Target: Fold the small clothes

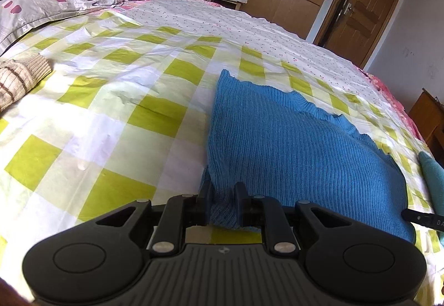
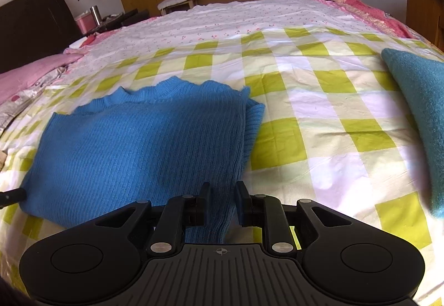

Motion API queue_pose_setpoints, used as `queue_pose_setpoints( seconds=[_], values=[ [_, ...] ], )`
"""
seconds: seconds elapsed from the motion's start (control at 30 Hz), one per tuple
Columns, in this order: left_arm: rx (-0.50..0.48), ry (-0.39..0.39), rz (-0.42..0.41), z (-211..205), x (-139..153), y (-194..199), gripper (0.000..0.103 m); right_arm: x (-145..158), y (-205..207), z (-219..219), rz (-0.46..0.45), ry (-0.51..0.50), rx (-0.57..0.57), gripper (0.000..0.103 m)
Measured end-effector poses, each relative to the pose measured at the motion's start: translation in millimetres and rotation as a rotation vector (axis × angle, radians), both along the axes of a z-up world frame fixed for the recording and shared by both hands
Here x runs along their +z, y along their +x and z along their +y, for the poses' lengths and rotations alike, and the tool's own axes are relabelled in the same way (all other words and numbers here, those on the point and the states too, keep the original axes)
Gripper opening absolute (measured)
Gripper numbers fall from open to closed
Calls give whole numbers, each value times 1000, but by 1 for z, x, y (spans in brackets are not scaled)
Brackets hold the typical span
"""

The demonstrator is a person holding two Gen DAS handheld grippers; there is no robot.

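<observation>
My blue ribbed sweater [image 2: 133,145] lies folded flat on the bed's green-checked sheet [image 1: 91,111], wavy hem toward the far side. My left gripper [image 1: 223,192] is clamped on 1 near corner; my right gripper [image 2: 223,195] straddles the other, its jaws opening. Bare sheet surrounds it; a teal cloth [image 2: 419,117] lies right.

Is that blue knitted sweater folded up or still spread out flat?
Folded, at least partly: the blue sweater lies doubled on the checked sheet, with a second ribbed layer showing under its right edge.
</observation>
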State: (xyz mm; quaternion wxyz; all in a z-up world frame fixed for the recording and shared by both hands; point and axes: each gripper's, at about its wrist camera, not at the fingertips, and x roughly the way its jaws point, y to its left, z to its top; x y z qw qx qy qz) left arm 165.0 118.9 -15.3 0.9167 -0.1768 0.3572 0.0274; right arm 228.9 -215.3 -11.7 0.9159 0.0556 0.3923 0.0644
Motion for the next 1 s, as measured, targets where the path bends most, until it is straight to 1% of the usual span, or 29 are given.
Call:
queue_pose_setpoints(
  seconds=[0.1,0.33,0.67,1.0],
  values=[
    [2,9,-12,0,-4,1,22,0,-6,-1,4,4,-25,21],
    [-29,51,-50,-1,-2,-2,23,12,-8,12,-4,-67,-37,21],
    [-47,29,-65,3,-1,-4,23,11,-6,35,18,-116,-41,21],
    [-57,-11,-58,7,-3,-3,25,22,-9,47,12,-147,-22,21]
  ],
)
